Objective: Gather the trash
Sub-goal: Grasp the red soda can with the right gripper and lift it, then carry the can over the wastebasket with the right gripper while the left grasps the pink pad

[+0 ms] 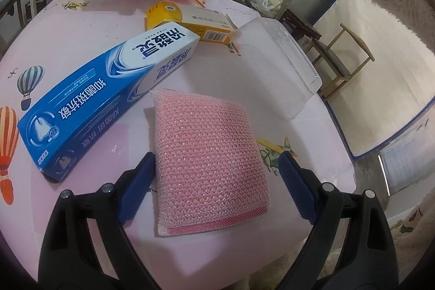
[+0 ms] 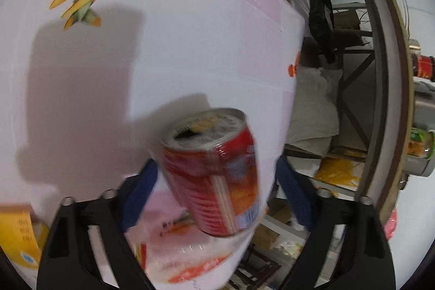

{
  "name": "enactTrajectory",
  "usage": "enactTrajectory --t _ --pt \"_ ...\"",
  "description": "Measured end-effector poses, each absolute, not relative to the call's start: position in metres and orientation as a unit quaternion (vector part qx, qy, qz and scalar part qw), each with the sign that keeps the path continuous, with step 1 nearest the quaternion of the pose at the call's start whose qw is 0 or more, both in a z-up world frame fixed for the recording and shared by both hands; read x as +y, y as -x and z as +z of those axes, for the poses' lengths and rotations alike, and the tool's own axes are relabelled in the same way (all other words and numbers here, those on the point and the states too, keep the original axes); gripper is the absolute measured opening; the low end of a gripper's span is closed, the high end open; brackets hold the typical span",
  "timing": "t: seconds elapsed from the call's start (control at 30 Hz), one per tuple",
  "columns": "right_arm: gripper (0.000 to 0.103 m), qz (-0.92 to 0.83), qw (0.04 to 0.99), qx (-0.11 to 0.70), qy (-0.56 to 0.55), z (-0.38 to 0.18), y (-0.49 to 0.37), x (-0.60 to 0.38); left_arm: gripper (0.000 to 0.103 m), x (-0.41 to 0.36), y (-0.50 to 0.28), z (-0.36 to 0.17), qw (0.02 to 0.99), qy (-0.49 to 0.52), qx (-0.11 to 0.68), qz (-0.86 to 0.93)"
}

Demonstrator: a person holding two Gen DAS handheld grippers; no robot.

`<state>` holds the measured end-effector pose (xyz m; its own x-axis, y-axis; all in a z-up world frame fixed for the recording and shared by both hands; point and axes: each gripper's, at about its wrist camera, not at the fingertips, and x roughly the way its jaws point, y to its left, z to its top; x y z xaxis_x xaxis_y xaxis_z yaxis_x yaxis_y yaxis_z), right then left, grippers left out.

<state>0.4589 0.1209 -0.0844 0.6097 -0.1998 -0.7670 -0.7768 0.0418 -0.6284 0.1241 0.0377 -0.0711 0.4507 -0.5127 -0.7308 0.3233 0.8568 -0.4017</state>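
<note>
Though blurred, red can [image 2: 217, 175] btwn pads of open right hand-held gripper [image 2: 217, 181], untouched.

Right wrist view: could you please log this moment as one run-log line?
right gripper: open, astride red drink can | can: lying on pink table | left gripper: open, astride pink mesh sponge

A room with a pink table

A wooden chair [image 1: 345, 59] stands at three o'clock; metal shelves [image 2: 380, 72] at two o'clock.
</note>
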Motion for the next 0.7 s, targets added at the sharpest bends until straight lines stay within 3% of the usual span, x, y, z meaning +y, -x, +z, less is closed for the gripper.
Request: enactTrajectory --t 0.23,0.4,0.57,0.7 --pt "0.068 0.240 0.690 0.372 0.573 -0.065 -0.469 0.116 0.087 0.041 -0.125 -0.072 0.844 0.114 0.462 -0.249" --pt "0.067 0.235 0.805 0.370 0.399 -0.017 -0.476 0.095 0.086 0.042 -0.124 -0.072 0.846 0.116 0.461 -0.241" --pt "0.067 0.226 0.881 0.377 0.174 0.031 -0.452 0.035 0.074 0.048 -0.125 -0.072 0.856 0.128 0.453 -0.216" --pt "0.067 0.216 0.896 0.379 0.079 0.065 -0.406 -0.012 0.067 0.053 -0.127 -0.072 0.858 0.141 0.450 -0.205"
